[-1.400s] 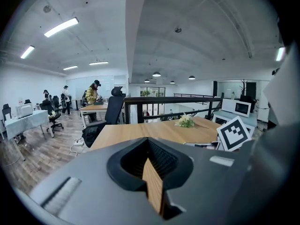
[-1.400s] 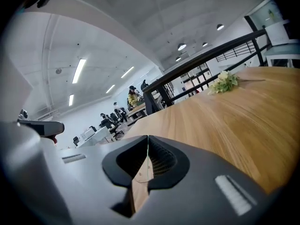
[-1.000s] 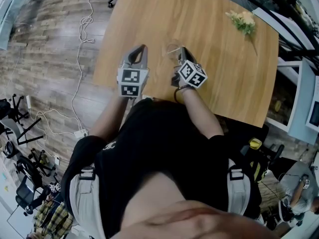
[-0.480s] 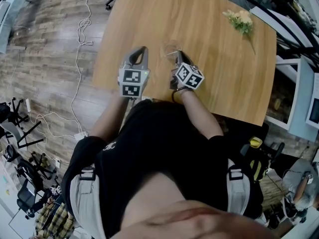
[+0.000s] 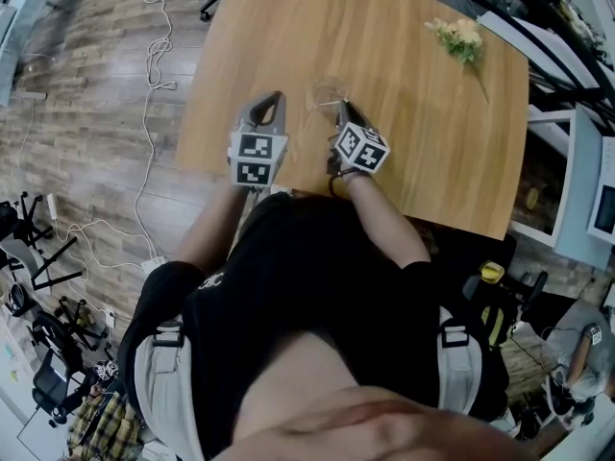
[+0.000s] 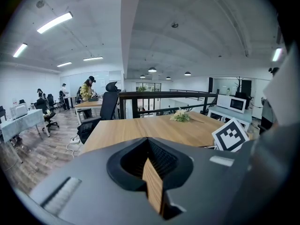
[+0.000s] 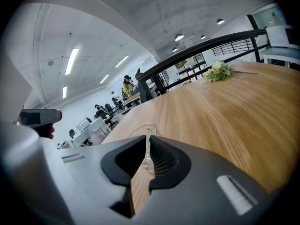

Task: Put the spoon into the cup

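Spoon (image 7: pixel 148 149) status: you are holding the clear spoon in the right gripper (image 7: pixel 146 138), whose jaws are pressing on it from both sides with almost no gap. What appears to be the spoon's bowl is sitting at the lower end of the grip. The cup (image 7: pixel 138 128), also clear, is standing on the table (image 5: pixel 423 133) directly beyond the jaw tips. This places the spoon just on your side of the cup's rim, not yet inside it. The left gripper (image 6: pixel 148 143) is hovering to the left of the cup, near it but not touching, with its jaws together and nothing between them.

Likely faults from this position:

1. Tipping or pushing the cup. Nothing is steadying the cup, and it looks light. If you are driving the broad jaw body forward rather than lifting over the rim, the body is likely to meet the cup wall first.
2. Misjudging the rim. Both the spoon and the cup are transparent, so the rim is reading faintly against the wood. A low approach is liable to catch the spoon on the near wall of the cup.
3. Spoon pivoting or slipping. The jaws are bearing on a thin, smooth plastic part, so a knock against the cup could rotate it in the grip.
4. Early release. Opening the jaws before the spoon is over the cup's mouth is likely to drop it on the table in front of the cup.
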Action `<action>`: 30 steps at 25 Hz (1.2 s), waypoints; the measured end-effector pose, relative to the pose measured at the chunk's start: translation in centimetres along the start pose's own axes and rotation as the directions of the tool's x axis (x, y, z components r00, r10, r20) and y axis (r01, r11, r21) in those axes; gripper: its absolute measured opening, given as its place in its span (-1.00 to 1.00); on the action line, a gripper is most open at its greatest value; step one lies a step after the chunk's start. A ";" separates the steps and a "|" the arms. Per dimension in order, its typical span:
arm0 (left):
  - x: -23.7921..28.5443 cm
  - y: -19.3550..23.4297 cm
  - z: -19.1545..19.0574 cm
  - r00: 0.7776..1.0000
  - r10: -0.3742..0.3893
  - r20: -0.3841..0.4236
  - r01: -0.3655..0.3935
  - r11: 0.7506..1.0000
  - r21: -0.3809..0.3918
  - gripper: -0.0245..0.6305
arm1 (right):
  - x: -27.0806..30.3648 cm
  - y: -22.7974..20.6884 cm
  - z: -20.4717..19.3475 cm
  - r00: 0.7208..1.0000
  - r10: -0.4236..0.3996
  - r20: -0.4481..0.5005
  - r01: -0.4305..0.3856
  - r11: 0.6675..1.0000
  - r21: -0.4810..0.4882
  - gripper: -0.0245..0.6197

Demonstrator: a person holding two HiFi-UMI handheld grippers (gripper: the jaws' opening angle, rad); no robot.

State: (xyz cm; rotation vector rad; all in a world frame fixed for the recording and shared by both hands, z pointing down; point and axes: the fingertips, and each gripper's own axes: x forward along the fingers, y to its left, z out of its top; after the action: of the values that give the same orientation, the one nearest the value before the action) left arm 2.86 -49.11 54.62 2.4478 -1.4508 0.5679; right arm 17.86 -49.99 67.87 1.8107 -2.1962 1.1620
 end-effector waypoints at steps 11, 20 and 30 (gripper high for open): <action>0.6 -0.2 -0.4 1.000 -0.011 -0.009 0.011 1.000 0.002 -0.89 | -0.4 -0.8 -0.5 1.000 0.029 -0.010 -0.029 0.997 0.070 -0.69; 0.8 -0.4 0.4 0.999 -0.020 0.026 0.020 1.000 0.000 -0.89 | -2.0 0.7 2.1 0.997 0.033 0.068 -0.027 0.996 -0.088 -0.89; 1.2 -2.0 1.5 0.997 -0.063 0.052 0.062 0.998 0.023 -0.89 | -4.8 3.8 6.0 0.973 0.078 0.217 -0.009 0.953 -0.301 -0.93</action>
State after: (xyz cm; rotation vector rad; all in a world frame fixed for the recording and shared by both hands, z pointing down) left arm 5.46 -49.65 53.77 2.5331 -1.3890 0.5114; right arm 18.39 -49.49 59.34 1.8473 -2.3855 0.6058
